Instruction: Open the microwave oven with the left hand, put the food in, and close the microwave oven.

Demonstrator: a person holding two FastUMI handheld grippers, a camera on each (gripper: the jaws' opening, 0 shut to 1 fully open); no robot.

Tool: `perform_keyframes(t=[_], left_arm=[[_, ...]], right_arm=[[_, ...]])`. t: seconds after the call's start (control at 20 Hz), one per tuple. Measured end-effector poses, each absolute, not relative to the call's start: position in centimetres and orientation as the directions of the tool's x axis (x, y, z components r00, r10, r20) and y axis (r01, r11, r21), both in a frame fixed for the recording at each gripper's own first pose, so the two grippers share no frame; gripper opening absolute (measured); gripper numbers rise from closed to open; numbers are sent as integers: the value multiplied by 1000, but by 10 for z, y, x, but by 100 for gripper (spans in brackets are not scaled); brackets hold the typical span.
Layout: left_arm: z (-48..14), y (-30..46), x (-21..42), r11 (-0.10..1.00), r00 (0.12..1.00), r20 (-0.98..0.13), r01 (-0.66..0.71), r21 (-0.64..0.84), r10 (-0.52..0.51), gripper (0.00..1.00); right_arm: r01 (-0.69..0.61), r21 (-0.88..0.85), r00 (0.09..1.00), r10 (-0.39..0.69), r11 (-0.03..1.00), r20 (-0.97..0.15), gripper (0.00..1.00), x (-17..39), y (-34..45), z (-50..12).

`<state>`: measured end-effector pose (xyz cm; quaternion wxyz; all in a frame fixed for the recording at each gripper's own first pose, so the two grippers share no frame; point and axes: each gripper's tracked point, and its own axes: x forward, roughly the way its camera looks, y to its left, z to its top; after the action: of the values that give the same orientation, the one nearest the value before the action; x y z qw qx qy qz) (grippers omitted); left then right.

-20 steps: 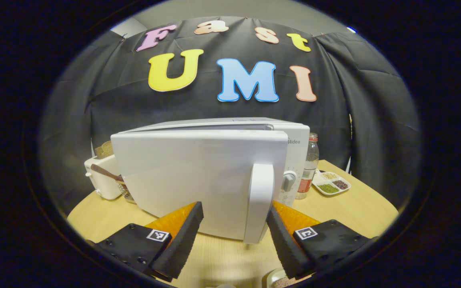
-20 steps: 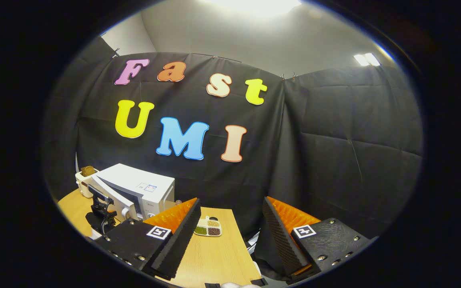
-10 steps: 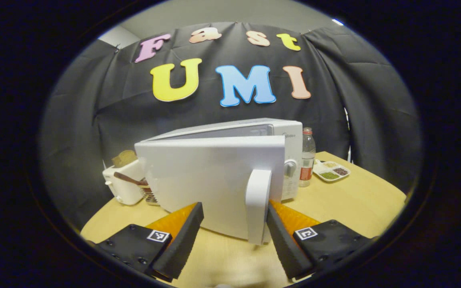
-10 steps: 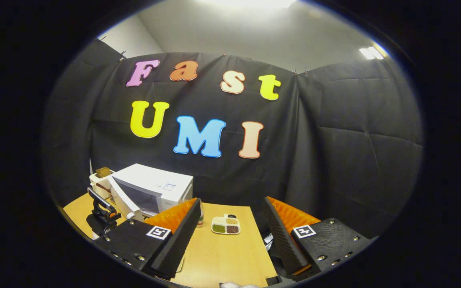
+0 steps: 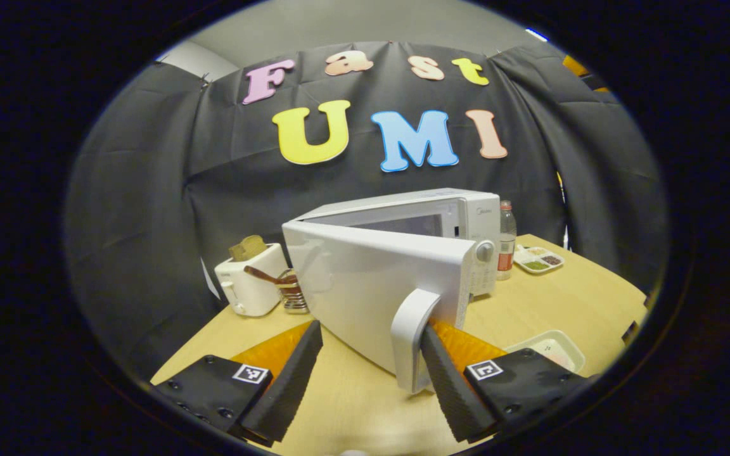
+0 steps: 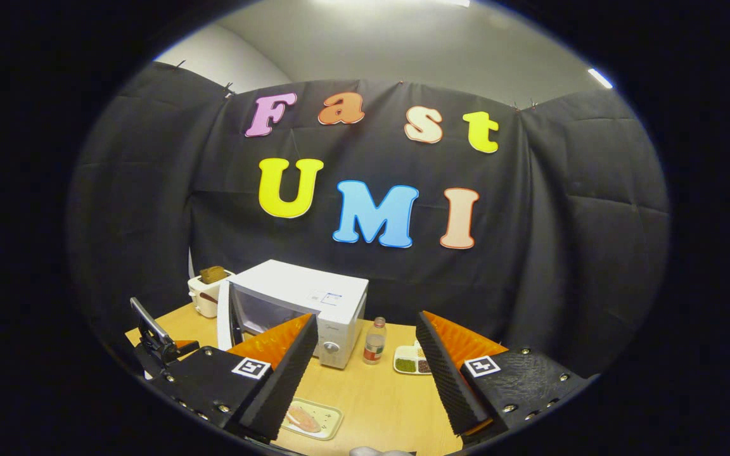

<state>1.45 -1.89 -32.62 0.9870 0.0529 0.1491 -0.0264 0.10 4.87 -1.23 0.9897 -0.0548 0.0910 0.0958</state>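
A white microwave stands on the wooden table with its door swung well out. The door's white handle sits between the fingers of my left gripper, against the right-hand finger; the jaws stand wide open and do not clamp it. A pale tray with food lies on the table in front of the microwave, also visible as the tray behind my left gripper's right finger. My right gripper hovers open above the table's near edge, holding nothing. The left gripper appears by the door.
A white toaster with a slice of bread and a small rack with a spoon stand left of the microwave. A bottle and a divided dish of grains stand to its right. Black cloth closes the back.
The microwave door has swung further open as my left gripper drew the handle back. The right gripper view has turned left and tilted down, bringing the food tray into sight.
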Motion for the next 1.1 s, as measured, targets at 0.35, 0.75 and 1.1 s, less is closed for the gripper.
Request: perform_keyframes(t=[0.35,0.75,1.1], left_arm=[[-331,75,-28,990,943,-322,-44,131,85,98],[-336,140,-53,987,924,-354,-108,120,144,100],[-333,193,-61,966,906,-344,-198,166,245,95]], right_arm=[[-307,-102,939,284,946,-193,95,7,112,-19],[-363,-51,919,348,931,-183,94,2,157,-29],[-359,-13,914,348,933,-209,95,8,165,-47]])
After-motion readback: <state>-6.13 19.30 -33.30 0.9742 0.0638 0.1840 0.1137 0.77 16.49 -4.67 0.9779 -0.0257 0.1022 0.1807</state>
